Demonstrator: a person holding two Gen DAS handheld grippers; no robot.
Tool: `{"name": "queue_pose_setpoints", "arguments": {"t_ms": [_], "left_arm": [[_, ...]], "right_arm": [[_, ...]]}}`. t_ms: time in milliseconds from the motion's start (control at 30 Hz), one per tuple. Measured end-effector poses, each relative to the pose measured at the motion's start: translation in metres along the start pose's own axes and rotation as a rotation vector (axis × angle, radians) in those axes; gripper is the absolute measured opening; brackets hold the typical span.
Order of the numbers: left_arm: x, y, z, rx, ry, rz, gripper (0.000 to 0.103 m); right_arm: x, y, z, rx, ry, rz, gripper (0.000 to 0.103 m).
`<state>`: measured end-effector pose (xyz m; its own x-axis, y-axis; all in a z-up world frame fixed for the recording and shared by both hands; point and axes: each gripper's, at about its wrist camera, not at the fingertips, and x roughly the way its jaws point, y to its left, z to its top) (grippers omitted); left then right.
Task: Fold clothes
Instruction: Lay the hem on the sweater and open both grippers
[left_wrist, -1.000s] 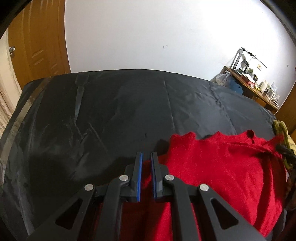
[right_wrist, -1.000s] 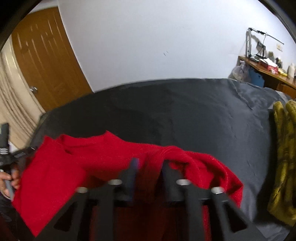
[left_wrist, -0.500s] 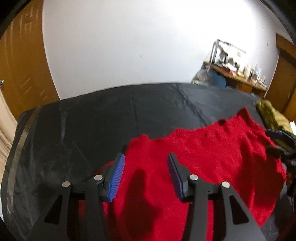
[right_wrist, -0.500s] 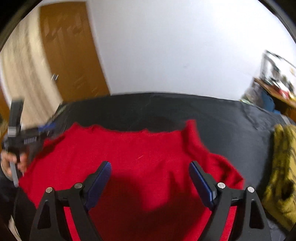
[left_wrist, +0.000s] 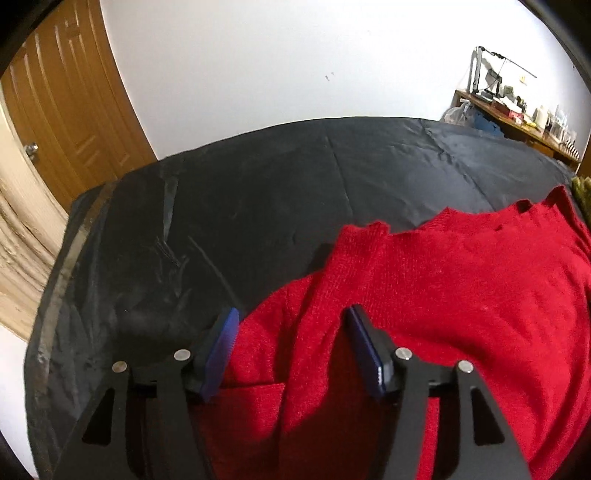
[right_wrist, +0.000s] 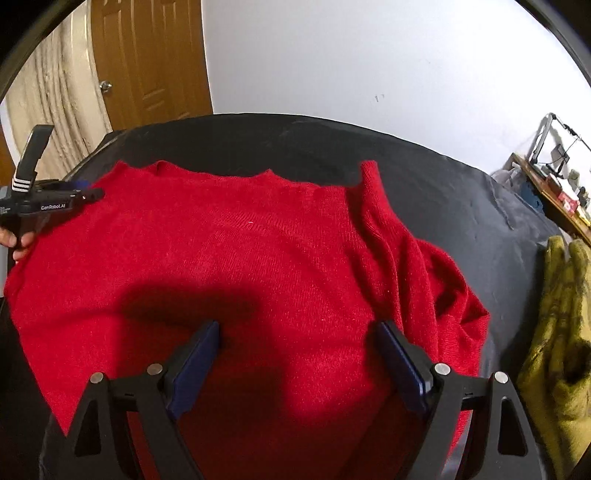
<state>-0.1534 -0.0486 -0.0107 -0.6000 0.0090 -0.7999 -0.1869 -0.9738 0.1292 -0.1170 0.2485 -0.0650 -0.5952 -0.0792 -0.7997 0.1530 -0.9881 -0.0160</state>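
Red sweater (right_wrist: 236, 258) spread flat on the black bed cover (right_wrist: 461, 206). Right tongs (right_wrist: 299, 354) gaping wide above its near hem, blue pads (right_wrist: 195, 365) well apart, holding nothing. Left tongs (left_wrist: 291, 347) likewise parted, gripping nothing, poised over the sweater's (left_wrist: 461, 295) left edge where a sleeve (left_wrist: 354, 258) lies folded back across the body. Seen from the right wrist view, left tongs (right_wrist: 74, 197) at the sweater's far-left shoulder, held by a hand (right_wrist: 16, 243). Right sleeve (right_wrist: 391, 236) rumpled along the sweater's right side. Yellow-green garment (right_wrist: 554, 332) heaped to the right of the sweater, apart from it. Beyond the sweater, white wall (right_wrist: 369, 55), wooden door (right_wrist: 147, 62) and cluttered wooden desk (left_wrist: 517, 118).
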Motion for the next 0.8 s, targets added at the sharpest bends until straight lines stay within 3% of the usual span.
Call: {"name": "queue_pose_setpoints", "arguments": {"t_ms": [133, 233, 367, 533, 667, 800], "left_arm": [[-0.012, 0.004, -0.005, 0.006, -0.007, 0.055, 0.068], [-0.037, 0.003, -0.013, 0.026, -0.050, 0.077, 0.068], [-0.052, -0.016, -0.013, 0.067, -0.053, 0.012, 0.068], [-0.047, -0.042, -0.017, 0.118, 0.006, -0.043, 0.068], [-0.022, -0.041, -0.018, 0.100, 0.061, 0.024, 0.069], [-0.013, -0.020, -0.012, 0.029, 0.056, 0.065, 0.071]], "right_arm": [[-0.008, 0.005, 0.002, 0.015, -0.014, -0.029, 0.087], [-0.029, 0.017, -0.004, -0.001, -0.076, -0.033, 0.088], [-0.049, 0.045, -0.016, -0.079, -0.116, 0.044, 0.088], [-0.036, 0.068, -0.029, -0.138, -0.043, 0.059, 0.088], [-0.031, 0.066, -0.043, -0.145, 0.001, 0.056, 0.088], [-0.035, 0.059, -0.048, -0.152, 0.007, 0.075, 0.088]]}}
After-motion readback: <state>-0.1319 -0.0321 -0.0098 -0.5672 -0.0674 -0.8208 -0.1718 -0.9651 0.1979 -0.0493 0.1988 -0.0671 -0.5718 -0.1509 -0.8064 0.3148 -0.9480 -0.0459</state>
